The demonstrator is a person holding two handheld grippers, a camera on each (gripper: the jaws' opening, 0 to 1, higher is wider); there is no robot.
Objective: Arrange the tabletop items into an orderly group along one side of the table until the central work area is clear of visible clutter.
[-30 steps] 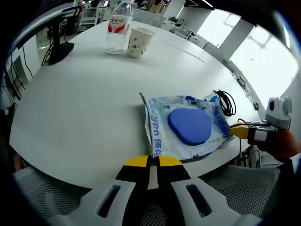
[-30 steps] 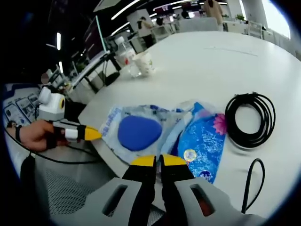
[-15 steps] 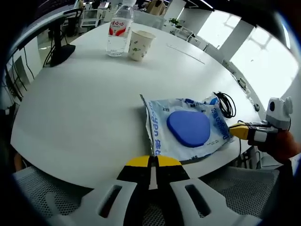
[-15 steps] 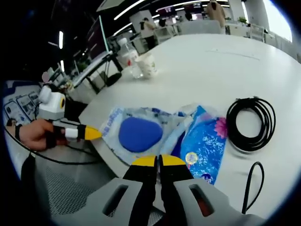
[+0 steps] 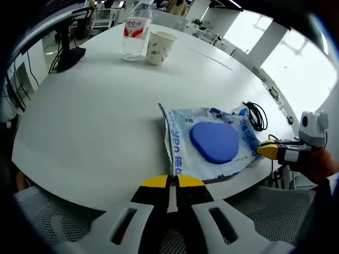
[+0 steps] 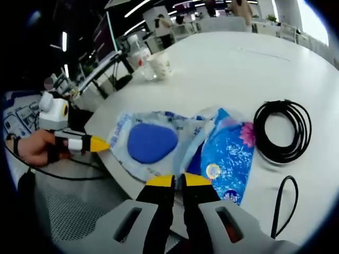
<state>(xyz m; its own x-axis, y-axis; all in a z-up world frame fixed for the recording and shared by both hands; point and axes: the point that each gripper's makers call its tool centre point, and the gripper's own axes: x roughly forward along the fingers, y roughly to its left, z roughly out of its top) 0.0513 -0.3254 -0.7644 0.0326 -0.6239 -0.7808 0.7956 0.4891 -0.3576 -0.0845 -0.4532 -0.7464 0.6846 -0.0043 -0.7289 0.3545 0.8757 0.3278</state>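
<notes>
- Left gripper (image 5: 168, 181): jaws pressed together with nothing between them, yellow tips held just off the near edge of the white round table (image 5: 100, 111), beside the lower corner of the clear plastic pouch (image 5: 209, 142)
- Right gripper (image 6: 178, 181): jaws closed and empty, tips at the table (image 6: 238, 79) edge, just below the seam between the clear plastic pouch (image 6: 153, 145) and the blue printed bag (image 6: 225, 156)
- Clear plastic pouch: lies flat at the near edge of the table, blue lettering on its border, with a blue rounded pad (image 5: 213, 142) inside it
- Blue printed bag: lies beside the pouch, touching or slightly overlapping it; pink flower print near its far corner
- Coiled black cable (image 6: 283, 132): lies flat on the table beside the blue printed bag, apart from it; a second loop of black cable (image 6: 280, 203) sits near the table edge
- Water bottle (image 5: 134, 33) with red label and paper cup (image 5: 158, 47): upright, just beside each other, at the far side of the table, well apart from the pouch
- Hand (image 6: 34, 148) holding the left gripper shows in the right gripper view, off the table edge beside the pouch
</notes>
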